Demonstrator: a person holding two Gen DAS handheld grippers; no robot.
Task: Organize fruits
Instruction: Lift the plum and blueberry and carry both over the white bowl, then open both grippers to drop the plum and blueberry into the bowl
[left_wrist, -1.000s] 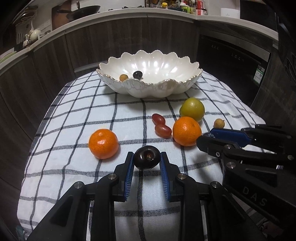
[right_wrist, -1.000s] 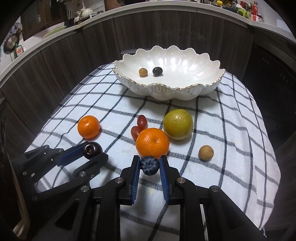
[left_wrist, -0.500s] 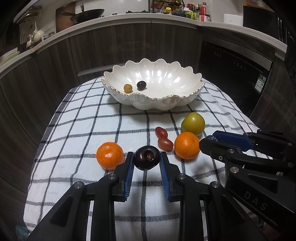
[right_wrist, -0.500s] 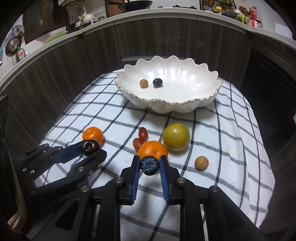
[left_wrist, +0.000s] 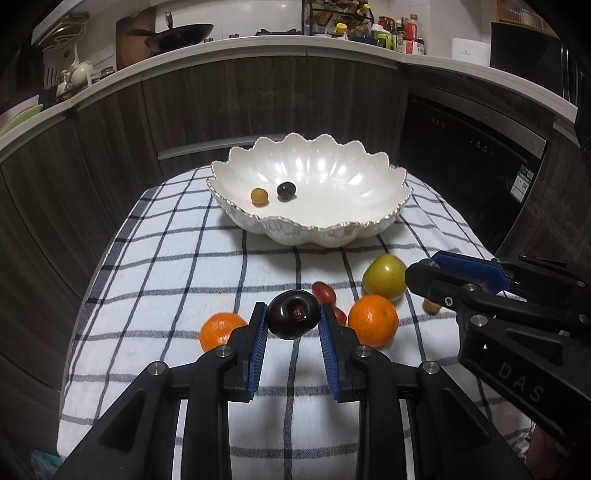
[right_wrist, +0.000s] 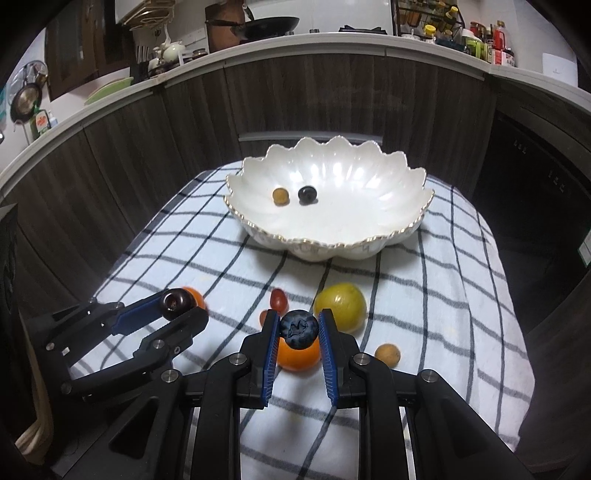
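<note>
A dark plum (left_wrist: 293, 319) sits clamped between the blue pads of the left gripper (left_wrist: 293, 325), held above the checked cloth (left_wrist: 166, 258). The right gripper (right_wrist: 298, 330) pinches a blueberry (right_wrist: 299, 329) the same way — also off the cloth. Straight ahead of both grippers stands the scalloped white bowl (right_wrist: 332, 245), with a small tan fruit (right_wrist: 280, 195) and a dark berry (right_wrist: 307, 194) inside. Below the right gripper's tips lies an orange (right_wrist: 297, 358); a yellow-green fruit (right_wrist: 341, 306) rests just beyond, to its right.
</note>
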